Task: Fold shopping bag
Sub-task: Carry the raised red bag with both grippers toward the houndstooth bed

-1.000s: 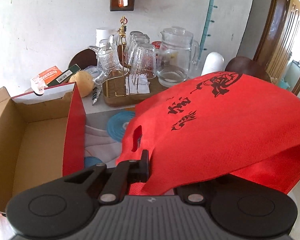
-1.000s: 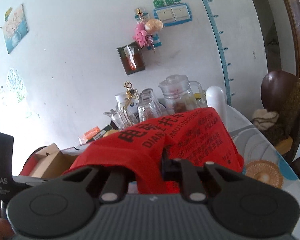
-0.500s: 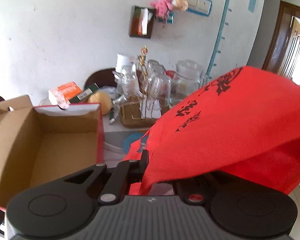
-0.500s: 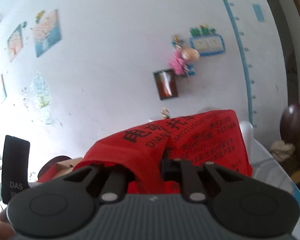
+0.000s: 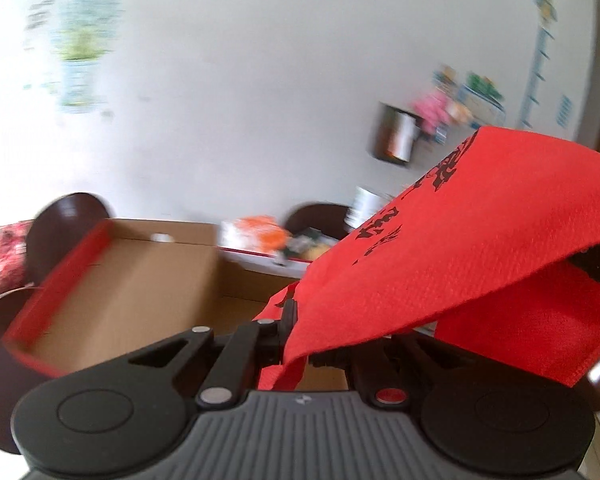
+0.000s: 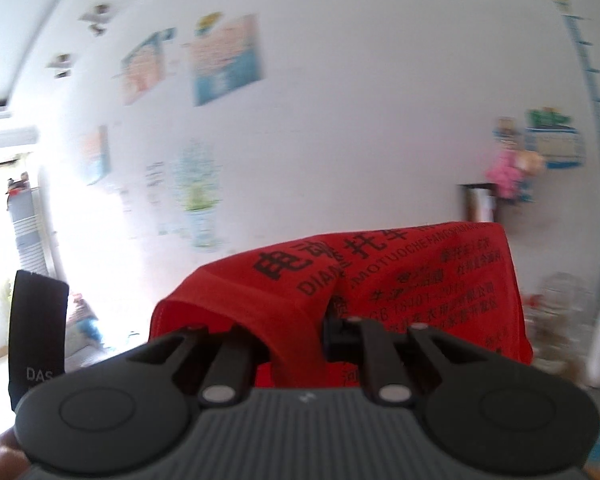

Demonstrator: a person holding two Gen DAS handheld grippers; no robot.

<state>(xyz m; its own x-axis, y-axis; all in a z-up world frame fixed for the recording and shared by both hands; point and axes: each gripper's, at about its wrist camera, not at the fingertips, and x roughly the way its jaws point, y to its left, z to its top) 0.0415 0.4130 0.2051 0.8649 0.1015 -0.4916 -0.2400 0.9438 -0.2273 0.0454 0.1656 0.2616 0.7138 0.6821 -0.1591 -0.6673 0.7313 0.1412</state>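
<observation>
Jaws of both the left gripper (image 5: 296, 334) and right gripper (image 6: 296, 344) are clamped on the red shopping bag (image 5: 452, 264). We carry it taut and level (cardboard box (image 5: 132, 276) below), matching edges before lowering.

bag (image 6: 420, 280): "DIAN… MOTUOCHE", black Chinese print | black strap (image 6: 38, 332): "DAS"

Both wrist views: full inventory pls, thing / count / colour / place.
shopping bag: 1, red with black print, lifted, pinched by both grippers
cardboard box: 1, brown inside, red outside, open, left of the bag in the left view
chair backs: 2, dark brown, behind the box
wall holder: 1, dark brown, on white wall
wall pictures: several, blurred
height chart: 1, blue, wall at right
left gripper: 1, black, shut on bag
right gripper: 1, black, shut on bag
</observation>
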